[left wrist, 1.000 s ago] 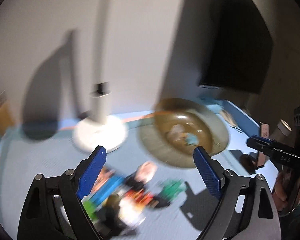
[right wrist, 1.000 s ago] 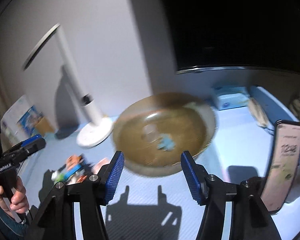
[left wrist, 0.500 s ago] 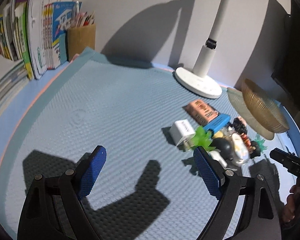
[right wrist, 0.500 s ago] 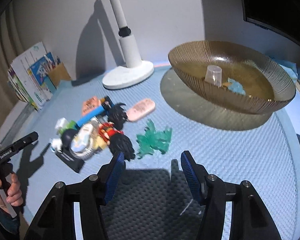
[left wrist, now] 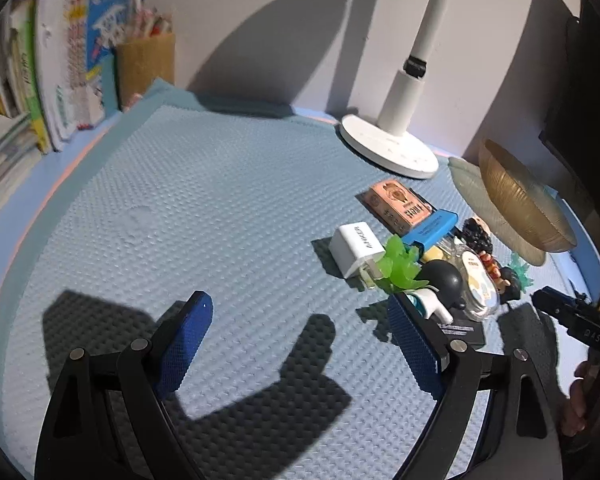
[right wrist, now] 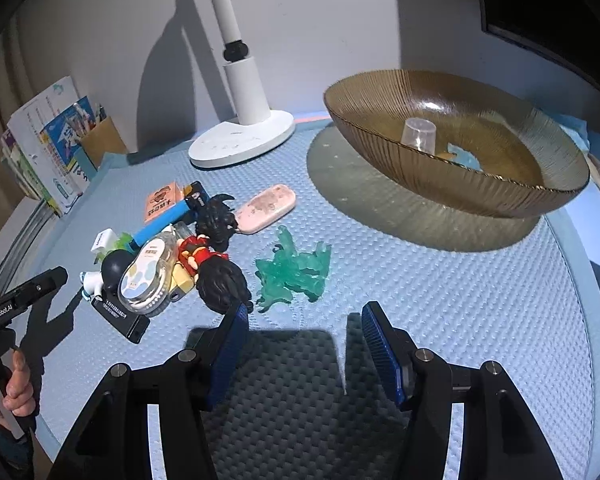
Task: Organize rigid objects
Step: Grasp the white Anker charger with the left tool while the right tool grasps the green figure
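Where the blue mat covers the counter (right wrist: 480,312): one amber glass bowl (right wrist: 480,184) holding one clear cup (right wrist: 419,136); one white lamp (right wrist: 242,136); one pile of small items (right wrist: 168,248), including one pink case (right wrist: 266,209), one teal figure (right wrist: 294,270), one white charger (left wrist: 356,248). Left gripper (left wrist: 300,344), right gripper (right wrist: 302,344): both spread, empty. Versus half a second ago: both nearer the pile, bowl unmoved.

Ribbed amber bowl (right wrist: 460,152), translucent teal figure (right wrist: 294,270), dimpled blue mat (right wrist: 460,300).
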`<state>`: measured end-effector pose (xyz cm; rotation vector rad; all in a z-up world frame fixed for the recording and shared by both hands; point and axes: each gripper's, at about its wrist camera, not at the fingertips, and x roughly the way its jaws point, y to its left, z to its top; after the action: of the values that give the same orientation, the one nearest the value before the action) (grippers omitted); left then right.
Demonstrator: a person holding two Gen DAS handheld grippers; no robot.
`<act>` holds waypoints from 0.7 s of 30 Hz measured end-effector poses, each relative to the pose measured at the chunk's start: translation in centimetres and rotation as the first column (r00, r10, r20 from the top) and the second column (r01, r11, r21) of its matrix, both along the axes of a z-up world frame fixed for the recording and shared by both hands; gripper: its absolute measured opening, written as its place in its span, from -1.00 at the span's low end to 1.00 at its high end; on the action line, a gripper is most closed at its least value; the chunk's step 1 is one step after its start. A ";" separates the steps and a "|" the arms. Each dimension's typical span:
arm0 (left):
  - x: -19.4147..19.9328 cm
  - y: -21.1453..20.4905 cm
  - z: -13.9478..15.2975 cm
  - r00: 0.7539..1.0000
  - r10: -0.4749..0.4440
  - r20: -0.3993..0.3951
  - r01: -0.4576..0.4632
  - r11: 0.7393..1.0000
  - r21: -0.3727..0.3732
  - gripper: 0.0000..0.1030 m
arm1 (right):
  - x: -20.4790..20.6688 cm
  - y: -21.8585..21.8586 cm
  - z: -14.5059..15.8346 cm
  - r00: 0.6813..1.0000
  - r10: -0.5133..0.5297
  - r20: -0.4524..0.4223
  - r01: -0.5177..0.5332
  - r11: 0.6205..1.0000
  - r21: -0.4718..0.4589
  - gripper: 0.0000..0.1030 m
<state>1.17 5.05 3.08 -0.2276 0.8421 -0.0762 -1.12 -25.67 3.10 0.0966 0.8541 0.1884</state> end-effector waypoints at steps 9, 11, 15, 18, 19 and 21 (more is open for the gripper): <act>4.1 -1.9 2.0 0.999 -0.043 -0.008 0.043 0.999 0.024 0.43 | 2.7 -0.3 1.4 0.999 -0.018 -0.050 0.020 0.999 0.044 0.10; 5.0 -2.4 1.1 0.998 -0.052 -0.038 0.053 0.998 0.026 0.15 | 3.4 0.4 1.0 0.998 -0.018 -0.066 0.018 1.000 -0.003 0.10; 5.9 -3.1 -0.6 0.994 -0.066 -0.086 0.069 0.997 0.036 0.07 | 4.3 0.8 -0.4 0.994 -0.025 -0.107 0.024 1.000 -0.009 0.10; 6.1 -3.7 -1.1 0.993 -0.072 -0.092 0.078 0.995 0.061 0.05 | 4.8 1.5 -0.9 0.994 -0.025 -0.107 0.021 0.999 -0.043 0.10; 6.2 -3.7 -1.2 0.994 -0.069 -0.090 0.076 0.995 0.072 0.00 | 5.0 1.8 -0.9 0.994 -0.024 -0.103 0.018 0.998 -0.064 0.10; 6.4 -3.5 -1.3 0.993 -0.073 -0.089 0.080 0.994 0.073 -0.23 | 5.1 2.3 -0.9 0.995 -0.027 -0.094 0.018 0.995 -0.095 -0.05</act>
<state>7.56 1.52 1.77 -0.1270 0.9381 -0.1060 3.96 -23.38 2.24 0.0274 0.9548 0.1226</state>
